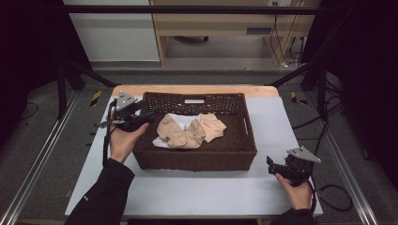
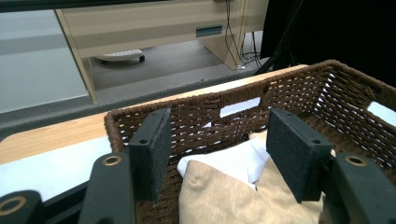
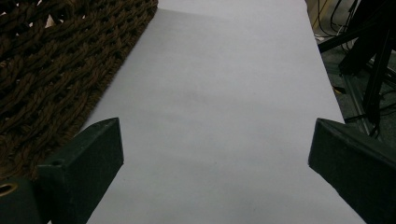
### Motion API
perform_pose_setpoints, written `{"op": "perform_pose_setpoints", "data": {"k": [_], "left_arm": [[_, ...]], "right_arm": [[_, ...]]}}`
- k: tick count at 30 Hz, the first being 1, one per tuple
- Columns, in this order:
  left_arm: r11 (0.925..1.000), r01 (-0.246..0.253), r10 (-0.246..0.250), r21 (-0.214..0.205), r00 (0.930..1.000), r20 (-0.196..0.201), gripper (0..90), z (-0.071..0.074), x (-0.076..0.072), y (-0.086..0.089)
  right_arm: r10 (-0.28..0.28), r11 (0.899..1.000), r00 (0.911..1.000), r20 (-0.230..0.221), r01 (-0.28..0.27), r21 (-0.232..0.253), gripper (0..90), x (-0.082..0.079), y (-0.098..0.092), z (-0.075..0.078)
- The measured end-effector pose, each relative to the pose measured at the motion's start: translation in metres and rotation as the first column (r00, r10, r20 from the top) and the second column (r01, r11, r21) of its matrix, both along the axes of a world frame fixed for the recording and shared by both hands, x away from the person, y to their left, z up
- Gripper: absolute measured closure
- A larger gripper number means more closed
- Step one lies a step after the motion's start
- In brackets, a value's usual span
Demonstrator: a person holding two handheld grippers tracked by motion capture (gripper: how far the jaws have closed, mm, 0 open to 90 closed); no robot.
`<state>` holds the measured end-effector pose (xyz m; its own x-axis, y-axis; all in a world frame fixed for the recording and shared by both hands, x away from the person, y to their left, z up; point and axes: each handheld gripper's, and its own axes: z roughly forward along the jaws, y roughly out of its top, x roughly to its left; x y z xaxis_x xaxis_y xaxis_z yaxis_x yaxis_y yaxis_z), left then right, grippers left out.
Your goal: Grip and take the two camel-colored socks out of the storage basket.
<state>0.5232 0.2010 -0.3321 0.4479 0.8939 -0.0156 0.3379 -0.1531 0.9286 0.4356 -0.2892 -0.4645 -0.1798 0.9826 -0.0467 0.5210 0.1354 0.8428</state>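
Observation:
A dark brown wicker basket (image 1: 234, 145) stands in the middle of the table with tan cloths (image 1: 182, 133) and a white cloth (image 1: 180, 119) heaped inside. My left gripper (image 1: 151, 114) hovers at the basket's left rim, pointing into it, jaws open with nothing between them. In the left gripper view the tan cloth (image 2: 219, 198) and the white cloth (image 2: 229, 161) lie just beyond the open pads (image 2: 154, 149), inside the basket (image 2: 187, 112). My right gripper (image 1: 271, 164) rests low at the table's right front, open over the bare white mat (image 3: 224, 102), beside the basket's wall (image 3: 56, 65).
A white mat (image 1: 277, 122) covers the wooden table. A light wooden cabinet (image 1: 225, 23) stands on the floor behind the table. Metal rails (image 1: 42, 154) run along both sides, and cables (image 1: 335, 194) trail on the floor at the right.

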Motion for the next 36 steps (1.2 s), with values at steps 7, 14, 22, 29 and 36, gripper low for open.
{"op": "perform_pose_setpoints", "data": {"k": [7, 14, 22, 29, 36], "left_arm": [[0.9994, -0.006, 0.007, 0.035, 0.9998, -0.021, 39.7, -0.013, 0.020, -0.011], [0.9968, 0.013, -0.007, 0.079, 0.9973, -0.074, 39.5, -0.036, 0.041, -0.025], [0.9929, 0.012, 0.003, 0.119, 0.9926, -0.122, 41.3, -0.052, 0.052, -0.031], [0.9784, 0.025, 0.009, 0.205, 0.9869, -0.161, 41.4, -0.071, 0.064, -0.035], [0.9767, 0.022, 0.018, 0.214, 0.9834, -0.180, 42.0, -0.078, 0.070, -0.035]], "right_arm": [[0.005, 1.000, 1.0000, 0.001, -0.005, 0.000, 3.5, 0.001, 0.000, 0.000], [0.005, 1.000, 1.0000, -0.003, -0.005, -0.001, 3.6, 0.001, 0.000, 0.000], [0.004, 1.000, 1.0000, -0.005, -0.004, -0.009, 3.8, 0.002, 0.000, 0.000], [0.009, 1.000, 0.9999, -0.012, -0.010, -0.016, 4.1, 0.002, 0.001, -0.001], [0.012, 1.000, 0.9998, -0.013, -0.013, -0.019, 4.5, 0.002, 0.001, -0.001]]}}
